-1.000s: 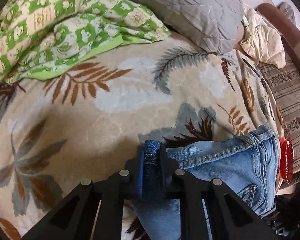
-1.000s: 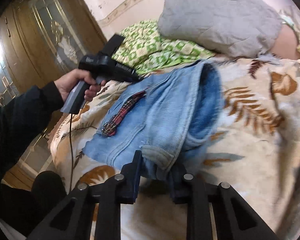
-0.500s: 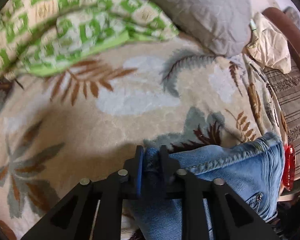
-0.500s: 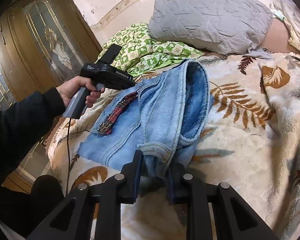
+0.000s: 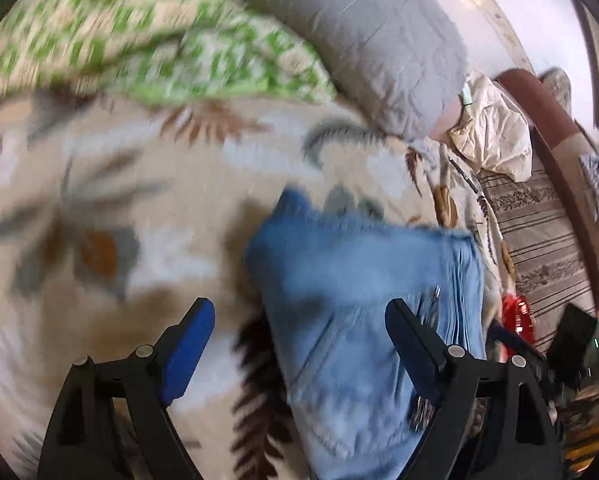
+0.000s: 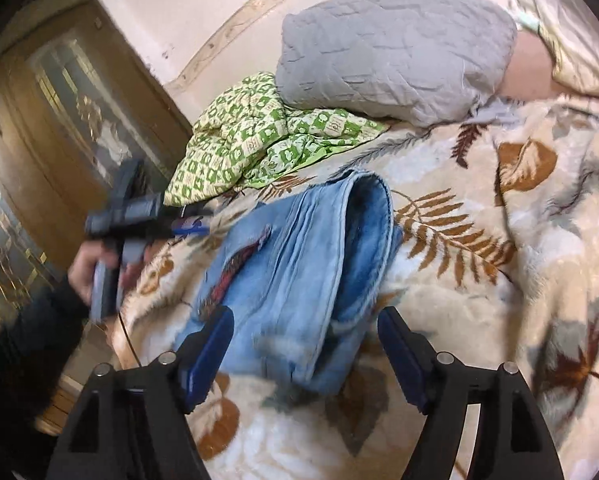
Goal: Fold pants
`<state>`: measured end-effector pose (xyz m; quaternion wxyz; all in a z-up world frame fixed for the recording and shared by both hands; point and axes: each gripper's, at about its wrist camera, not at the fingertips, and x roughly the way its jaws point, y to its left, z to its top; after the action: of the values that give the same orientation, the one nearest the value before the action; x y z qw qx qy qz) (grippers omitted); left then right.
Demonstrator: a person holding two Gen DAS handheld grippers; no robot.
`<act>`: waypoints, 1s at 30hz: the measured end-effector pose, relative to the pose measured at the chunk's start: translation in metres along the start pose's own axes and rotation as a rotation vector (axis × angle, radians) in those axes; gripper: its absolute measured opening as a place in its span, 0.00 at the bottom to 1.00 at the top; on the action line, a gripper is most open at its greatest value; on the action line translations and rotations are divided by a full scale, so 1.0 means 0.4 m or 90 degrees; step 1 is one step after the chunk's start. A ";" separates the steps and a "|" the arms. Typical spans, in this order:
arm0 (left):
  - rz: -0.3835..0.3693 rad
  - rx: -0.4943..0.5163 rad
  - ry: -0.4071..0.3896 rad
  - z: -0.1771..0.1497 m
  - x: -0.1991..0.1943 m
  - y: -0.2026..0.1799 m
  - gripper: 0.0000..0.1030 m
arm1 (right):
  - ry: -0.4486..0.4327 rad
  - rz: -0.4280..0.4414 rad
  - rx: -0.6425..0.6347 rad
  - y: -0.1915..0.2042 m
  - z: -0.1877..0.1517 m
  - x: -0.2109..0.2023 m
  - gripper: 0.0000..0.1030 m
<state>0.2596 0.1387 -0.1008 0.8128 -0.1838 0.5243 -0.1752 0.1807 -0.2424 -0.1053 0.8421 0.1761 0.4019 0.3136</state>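
The light-blue denim pants [image 5: 363, 292] lie folded in a compact stack on the leaf-print blanket [image 5: 111, 208]; they also show in the right wrist view [image 6: 299, 280], with a red plaid patch on top. My left gripper [image 5: 299, 320] is open and empty, jaws wide apart just above the near end of the pants. My right gripper [image 6: 305, 336] is open and empty, jaws astride the near edge of the stack. The left gripper also shows in the right wrist view [image 6: 187, 228], held in a hand at the left of the pants.
A grey quilted pillow [image 6: 395, 52] and a green-patterned cover [image 6: 267, 140] lie at the head of the bed. A striped cushion [image 5: 539, 240] and a red object [image 5: 517, 316] sit at the bed's right side. A wooden door [image 6: 59, 120] stands left.
Both grippers were shut on the pants' edge and have let go and opened wide. The pants have dropped flat onto the blanket. The left view is blurred with motion.
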 end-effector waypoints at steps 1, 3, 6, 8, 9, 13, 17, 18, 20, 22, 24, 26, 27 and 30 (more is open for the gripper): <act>-0.013 -0.013 0.008 -0.019 0.010 0.008 0.85 | 0.004 0.007 0.013 -0.008 0.013 0.011 0.75; -0.032 -0.027 0.018 -0.048 0.031 0.021 0.85 | 0.022 0.030 0.043 -0.027 0.050 0.046 0.75; -0.093 -0.038 0.040 -0.071 0.063 0.019 0.85 | 0.055 0.052 0.068 -0.038 0.095 0.111 0.75; -0.106 -0.017 0.043 -0.077 0.076 0.002 0.85 | 0.083 0.059 0.073 -0.039 0.111 0.154 0.75; -0.107 -0.009 0.044 -0.080 0.080 -0.003 0.85 | 0.094 0.069 0.071 -0.036 0.115 0.171 0.74; -0.070 0.049 0.055 -0.077 0.097 -0.042 0.35 | 0.129 0.039 0.028 -0.015 0.107 0.224 0.13; -0.095 0.039 0.061 -0.068 0.102 -0.032 0.30 | 0.131 -0.005 0.013 -0.055 0.088 0.220 0.11; -0.088 0.041 0.061 -0.071 0.102 -0.024 0.30 | 0.134 0.003 0.031 -0.078 0.080 0.217 0.10; -0.086 0.034 0.061 -0.071 0.108 -0.017 0.29 | 0.128 -0.020 0.032 -0.094 0.077 0.209 0.07; -0.099 0.027 0.059 -0.073 0.110 -0.007 0.29 | 0.112 -0.026 0.052 -0.123 0.077 0.190 0.07; -0.093 0.029 0.061 -0.072 0.114 -0.006 0.29 | 0.112 -0.015 0.067 -0.131 0.080 0.188 0.07; -0.088 0.029 0.058 -0.075 0.110 -0.008 0.31 | 0.121 -0.024 0.030 -0.100 0.083 0.193 0.07; -0.087 0.027 0.055 -0.075 0.108 -0.008 0.37 | 0.119 -0.022 0.023 -0.090 0.085 0.189 0.07; -0.083 -0.001 0.037 -0.082 0.078 -0.001 0.62 | 0.110 -0.006 0.045 -0.089 0.097 0.171 0.08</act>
<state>0.2418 0.1197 -0.1379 0.7838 -0.2133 0.5347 -0.2329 0.2577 -0.2247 -0.1395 0.7991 0.1762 0.4844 0.3094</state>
